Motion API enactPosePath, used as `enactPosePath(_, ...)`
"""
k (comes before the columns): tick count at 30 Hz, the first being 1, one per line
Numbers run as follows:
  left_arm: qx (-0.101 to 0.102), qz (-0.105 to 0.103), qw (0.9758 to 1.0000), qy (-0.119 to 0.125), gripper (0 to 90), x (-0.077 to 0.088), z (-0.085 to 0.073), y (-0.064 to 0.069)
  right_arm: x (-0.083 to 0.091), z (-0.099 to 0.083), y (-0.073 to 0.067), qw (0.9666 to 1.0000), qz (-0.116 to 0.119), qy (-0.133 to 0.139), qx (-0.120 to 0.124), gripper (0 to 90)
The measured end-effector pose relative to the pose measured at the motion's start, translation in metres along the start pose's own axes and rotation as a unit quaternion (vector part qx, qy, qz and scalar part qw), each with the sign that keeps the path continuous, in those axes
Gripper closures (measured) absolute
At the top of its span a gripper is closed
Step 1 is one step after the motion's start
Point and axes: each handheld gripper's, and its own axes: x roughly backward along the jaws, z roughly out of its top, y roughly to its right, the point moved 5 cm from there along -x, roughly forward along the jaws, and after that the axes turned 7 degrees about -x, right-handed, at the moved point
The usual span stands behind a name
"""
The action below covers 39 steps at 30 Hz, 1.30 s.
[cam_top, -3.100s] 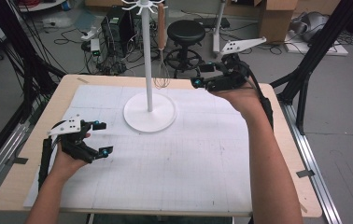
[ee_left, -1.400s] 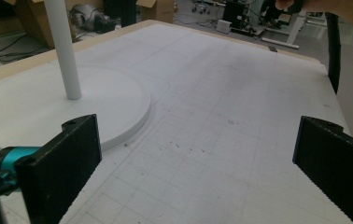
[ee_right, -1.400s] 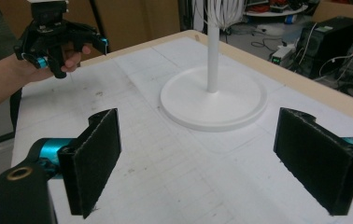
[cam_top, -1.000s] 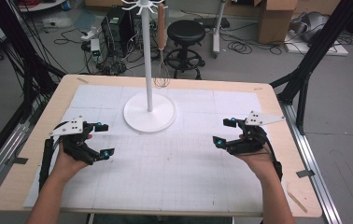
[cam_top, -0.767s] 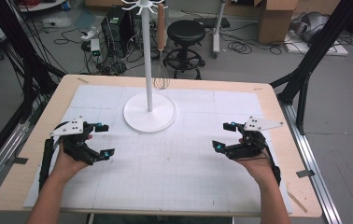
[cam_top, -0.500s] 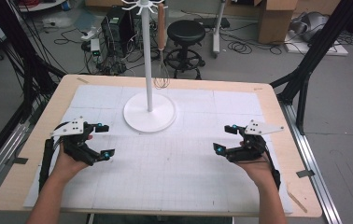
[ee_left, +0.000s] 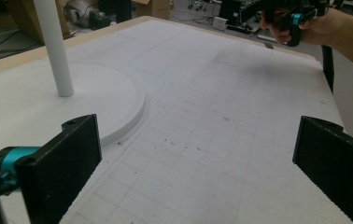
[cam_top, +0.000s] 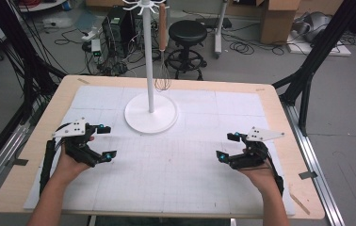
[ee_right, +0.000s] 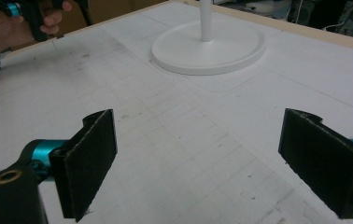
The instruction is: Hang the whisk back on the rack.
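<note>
A white stand (cam_top: 151, 113) with a round base and a tall pole rises at the middle back of the gridded mat (cam_top: 176, 174). A whisk (cam_top: 162, 47) with a wooden handle hangs from a hook at its top. My left gripper (cam_top: 106, 141) rests low at the mat's left, jaws wide open and empty. My right gripper (cam_top: 225, 146) sits low at the mat's right, also open and empty. In the left gripper view the left gripper (ee_left: 202, 177) faces bare mat, with the stand's base (ee_left: 48, 102) to its left. The right gripper (ee_right: 202, 158) frames bare mat in its own view, the stand's base (ee_right: 212, 46) ahead.
The wooden table (cam_top: 284, 117) has its edge close to both hands. Black frame legs (cam_top: 308, 70), a stool (cam_top: 187, 33) and cables stand on the floor behind it. Each gripper view catches the opposite hand: the right hand (ee_left: 300, 23) and the left hand (ee_right: 11, 23).
My right hand has drawn back from beside the stand's upper right to the mat's near right, sinking a little in the last second. The left hand has stayed put.
</note>
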Motion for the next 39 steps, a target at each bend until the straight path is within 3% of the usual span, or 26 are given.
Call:
enactPosePath(8, 0.000, -0.003, 1.0000, -0.002, 1.7, -0.0002, -0.0002, 0.0010, 0.0034, -0.0016, 0.0023, 1.0000, -0.001, 0.008, -0.005, 11.0)
enactPosePath(39, 0.000, -0.005, 1.0000, -0.008, 1.7, -0.0011, -0.0015, 0.0022, -0.0021, -0.0029, 0.0007, 1.0000, 0.001, -0.004, 0.001, 11.0)
